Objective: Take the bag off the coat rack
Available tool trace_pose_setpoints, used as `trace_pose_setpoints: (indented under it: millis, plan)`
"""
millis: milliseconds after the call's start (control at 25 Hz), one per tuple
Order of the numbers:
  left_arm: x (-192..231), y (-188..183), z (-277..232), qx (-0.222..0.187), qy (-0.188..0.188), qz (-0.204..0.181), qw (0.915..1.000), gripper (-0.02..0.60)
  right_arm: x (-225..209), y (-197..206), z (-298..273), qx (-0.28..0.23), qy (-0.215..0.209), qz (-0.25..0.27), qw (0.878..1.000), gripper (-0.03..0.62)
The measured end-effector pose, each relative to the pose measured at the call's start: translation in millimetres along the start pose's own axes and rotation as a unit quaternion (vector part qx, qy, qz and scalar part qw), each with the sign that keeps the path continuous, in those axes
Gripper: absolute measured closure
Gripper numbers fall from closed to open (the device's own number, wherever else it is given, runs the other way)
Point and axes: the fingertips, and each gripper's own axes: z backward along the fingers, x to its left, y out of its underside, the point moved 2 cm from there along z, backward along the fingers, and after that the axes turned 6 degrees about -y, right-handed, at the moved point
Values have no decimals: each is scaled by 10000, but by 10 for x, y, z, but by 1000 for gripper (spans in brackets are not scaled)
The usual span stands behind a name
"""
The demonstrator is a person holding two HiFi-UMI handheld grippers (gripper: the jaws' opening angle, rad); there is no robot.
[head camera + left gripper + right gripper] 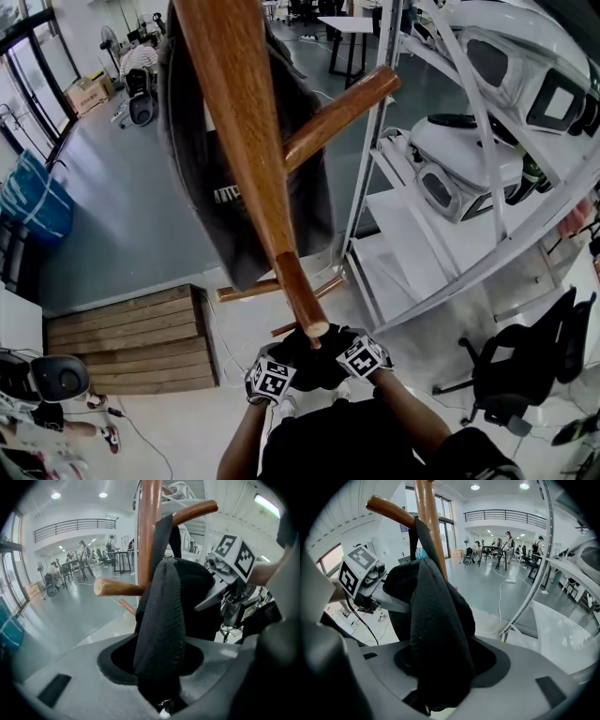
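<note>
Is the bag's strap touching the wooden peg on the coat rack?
Touching. The left gripper view shows the black strap running up and lying over the upper peg, with no gap between them.

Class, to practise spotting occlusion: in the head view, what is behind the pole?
A grey cloth hangs behind the pole. The pole covers its middle, so what it hangs from cannot be seen.
</note>
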Motion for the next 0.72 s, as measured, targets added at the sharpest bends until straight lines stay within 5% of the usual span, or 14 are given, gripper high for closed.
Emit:
trace_pose_setpoints:
  millis: [360,720]
  plan:
    - [-28,11,41,-3,104,-21,9999,442,10,-2,19,32,86,9,10000,456]
    - [-76,3,178,-67,175,-69,9998,454,136,11,85,-70,85,-28,9999,484]
